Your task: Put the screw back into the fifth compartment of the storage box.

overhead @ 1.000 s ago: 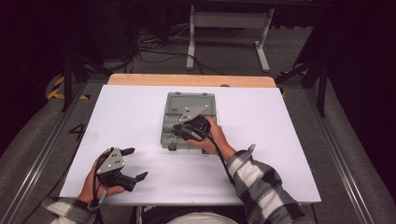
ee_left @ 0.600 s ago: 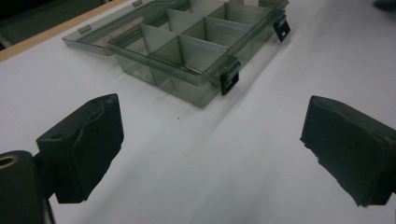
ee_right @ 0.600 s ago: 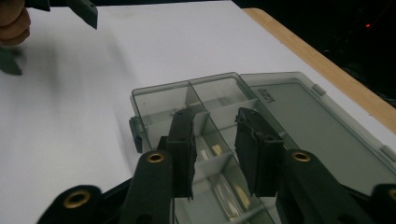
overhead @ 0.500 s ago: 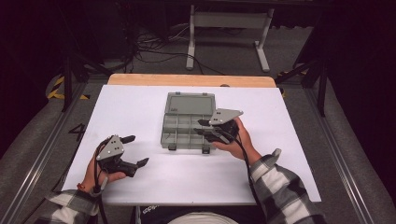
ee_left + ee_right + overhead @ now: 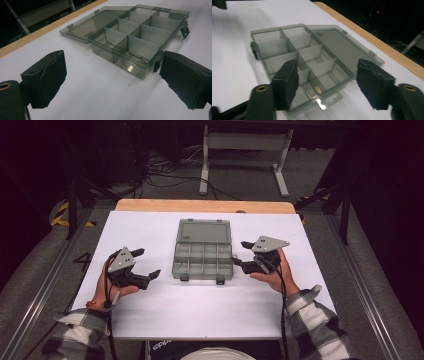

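Flanking open organizer box (image 5: 203, 256) | both grippers' jaws spread, empty | left gripper view: pin (image 5: 137, 55) inside

From above our side of the table (image 5: 150, 320) we look forward and down, taking in its whole white top and the dark floor beyond. Our left gripper view sits low and close, facing across the compartment box (image 5: 135, 37) from one side; our right gripper view does likewise from the other. All three views share that box (image 5: 203, 251) (image 5: 307, 57).
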Action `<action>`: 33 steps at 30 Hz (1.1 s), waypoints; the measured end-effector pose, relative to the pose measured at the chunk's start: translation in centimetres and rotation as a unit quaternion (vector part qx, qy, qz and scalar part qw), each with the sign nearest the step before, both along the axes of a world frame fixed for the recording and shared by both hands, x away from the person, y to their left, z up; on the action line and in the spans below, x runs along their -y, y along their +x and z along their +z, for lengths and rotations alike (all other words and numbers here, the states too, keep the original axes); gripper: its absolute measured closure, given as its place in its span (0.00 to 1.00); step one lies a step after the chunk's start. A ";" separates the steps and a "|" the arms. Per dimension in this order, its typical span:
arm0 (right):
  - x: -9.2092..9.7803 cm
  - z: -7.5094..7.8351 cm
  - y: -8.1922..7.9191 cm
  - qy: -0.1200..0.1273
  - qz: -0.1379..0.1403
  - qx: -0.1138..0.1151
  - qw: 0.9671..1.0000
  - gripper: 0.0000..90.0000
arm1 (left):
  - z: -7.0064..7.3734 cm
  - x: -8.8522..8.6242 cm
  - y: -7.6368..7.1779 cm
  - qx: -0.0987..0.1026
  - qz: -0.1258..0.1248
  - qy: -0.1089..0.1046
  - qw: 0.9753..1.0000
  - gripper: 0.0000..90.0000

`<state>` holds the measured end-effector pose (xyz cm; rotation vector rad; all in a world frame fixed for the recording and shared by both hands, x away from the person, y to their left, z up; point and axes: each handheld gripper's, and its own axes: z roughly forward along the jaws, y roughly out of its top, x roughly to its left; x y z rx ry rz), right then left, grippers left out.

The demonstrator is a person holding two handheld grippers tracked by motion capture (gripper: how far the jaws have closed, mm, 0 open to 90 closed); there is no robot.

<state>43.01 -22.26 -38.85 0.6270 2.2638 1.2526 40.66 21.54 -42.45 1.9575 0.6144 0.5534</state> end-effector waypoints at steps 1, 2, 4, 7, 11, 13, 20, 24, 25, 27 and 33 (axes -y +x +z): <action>0.3 -0.1 0.2 -0.004 -0.009 0.000 1.000 0.29 | 0.0 0.0 0.2 -0.001 0.000 -0.001 1.000 0.08; 0.6 -0.3 0.4 -0.006 -0.016 0.002 1.000 0.27 | 0.0 0.0 0.3 -0.002 0.000 0.000 1.000 0.08; 1.1 -0.5 0.6 0.001 -0.023 0.001 1.000 0.23 | 0.0 0.1 0.6 0.000 0.003 0.005 1.000 0.08; 1.7 -0.8 1.0 0.003 -0.036 -0.002 0.999 0.19 | 0.0 0.1 1.1 -0.002 0.005 0.005 1.000 0.08; 2.2 -1.0 1.4 0.009 -0.044 -0.006 0.999 0.18 | -0.2 0.3 1.8 -0.006 0.013 0.014 1.000 0.13; 2.4 -1.1 1.6 0.007 -0.048 -0.006 0.999 0.18 | -0.4 0.5 1.9 -0.011 0.018 0.025 0.999 0.13; 2.6 -1.8 2.9 -0.002 -0.070 -0.016 0.997 0.20 | -0.5 0.6 3.0 -0.022 0.038 0.030 0.999 0.14; 2.6 -1.6 3.5 -0.001 -0.078 -0.024 0.997 0.20 | -0.2 0.8 4.0 -0.022 0.040 0.033 0.998 0.14; 2.6 -1.4 3.8 0.008 -0.084 -0.031 0.996 0.20 | -0.2 0.9 4.3 -0.027 0.038 0.035 0.998 0.14; 2.6 -1.0 4.3 0.016 -0.089 -0.034 0.995 0.20 | -0.1 1.2 4.7 -0.027 0.040 0.041 0.998 0.13; 2.1 -0.6 5.9 -0.005 -0.100 -0.038 0.994 0.23 | 0.3 1.5 6.0 -0.027 0.045 0.046 0.998 0.14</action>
